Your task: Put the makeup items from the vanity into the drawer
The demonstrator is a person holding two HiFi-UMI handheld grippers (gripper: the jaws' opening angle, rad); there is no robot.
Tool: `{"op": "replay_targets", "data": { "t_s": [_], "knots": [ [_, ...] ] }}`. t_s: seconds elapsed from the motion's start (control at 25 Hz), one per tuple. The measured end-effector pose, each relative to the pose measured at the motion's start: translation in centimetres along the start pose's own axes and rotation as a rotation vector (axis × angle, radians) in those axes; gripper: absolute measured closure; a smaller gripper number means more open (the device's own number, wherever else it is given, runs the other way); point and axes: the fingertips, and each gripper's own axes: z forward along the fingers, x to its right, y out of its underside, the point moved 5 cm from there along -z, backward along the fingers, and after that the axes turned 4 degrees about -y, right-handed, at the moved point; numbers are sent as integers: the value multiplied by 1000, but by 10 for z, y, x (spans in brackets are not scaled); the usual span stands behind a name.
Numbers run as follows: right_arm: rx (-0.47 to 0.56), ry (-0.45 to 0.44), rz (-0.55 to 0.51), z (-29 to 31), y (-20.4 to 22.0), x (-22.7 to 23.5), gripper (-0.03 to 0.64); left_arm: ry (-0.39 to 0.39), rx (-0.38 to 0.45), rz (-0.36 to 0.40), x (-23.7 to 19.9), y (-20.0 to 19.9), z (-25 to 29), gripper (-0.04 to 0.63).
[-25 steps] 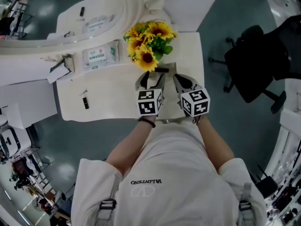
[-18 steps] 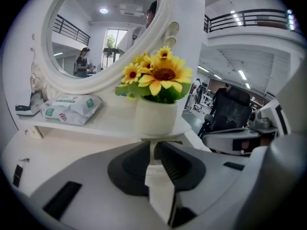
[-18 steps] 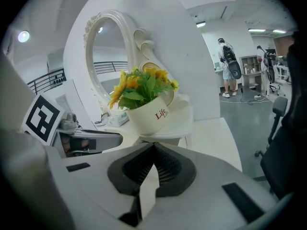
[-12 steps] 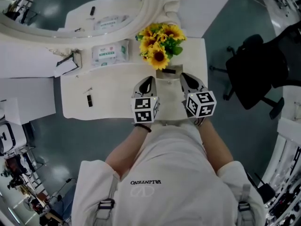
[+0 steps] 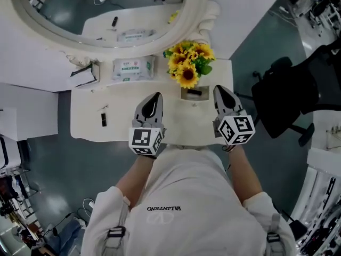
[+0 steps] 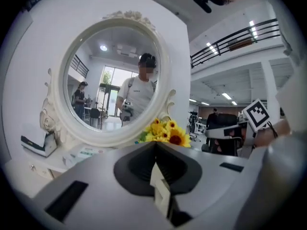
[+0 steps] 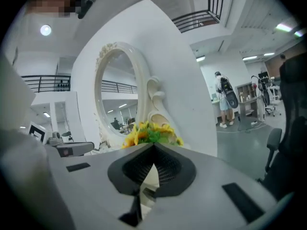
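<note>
vanity (image 5: 85,119): a white top under a round mirror (image 5: 114,15); it carries everything listed here.
box (image 5: 85,74): sits at the back left corner against the mirror's foot, out of the working path. Its contents are too small to tell.
black stick (image 5: 104,119): probably a makeup item not yet put away. It lies flat near the left edge, toward the front, well apart from both tongs. Its long axis runs front to back, and I cannot tell which end is the cap. A thin pale bit (image 5: 105,107) lies just behind it.
tissue pack (image 5: 133,68): lies flat along the back edge, between the box and the flowers.
left tongs (image 5: 155,96): closed with the tips together and nothing between them. They hang over the front middle of the top and point at the mirror, probably carried clear between steps.
flowers (image 5: 189,68): stand at the back edge, right of centre, likely as decoration.
black item (image 5: 194,92): lies at the foot of the flowers on what looks like a small stand (image 5: 185,95). Its long axis runs left to right, parallel to the back edge. What kind of thing it is I cannot tell.
right tongs (image 5: 219,90): closed and gripping nothing. They hang over the right part near the right edge and point at the back, level with the left pair.
drawer: not seen. The front edge is hidden by the tongs and the person (image 5: 181,196), so I cannot tell whether it is open or shut.
</note>
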Motion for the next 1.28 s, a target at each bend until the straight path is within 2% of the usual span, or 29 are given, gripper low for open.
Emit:
{"op": "replay_targets", "data": {
  "t_s": [0.24,0.68,0.92,1.04,1.28],
  "knots": [
    [145,-6,-53,-20,-58,-14,606,-14,179,5,-30,-50,-19,592],
    [276,-3,-80,-43,-108,-24,606,-26,371,45,-47,-127,-35,592],
    [341,12,-133,-66,-142,-33,606,-103,423,75,-61,-146,-50,592],
    [350,39,-153,-72,-146,-28,606,-110,427,83,-68,-150,-56,592],
    [356,77,-99,-82,-144,-16,606,-113,418,81,-75,-149,-58,592]
  ]
}}
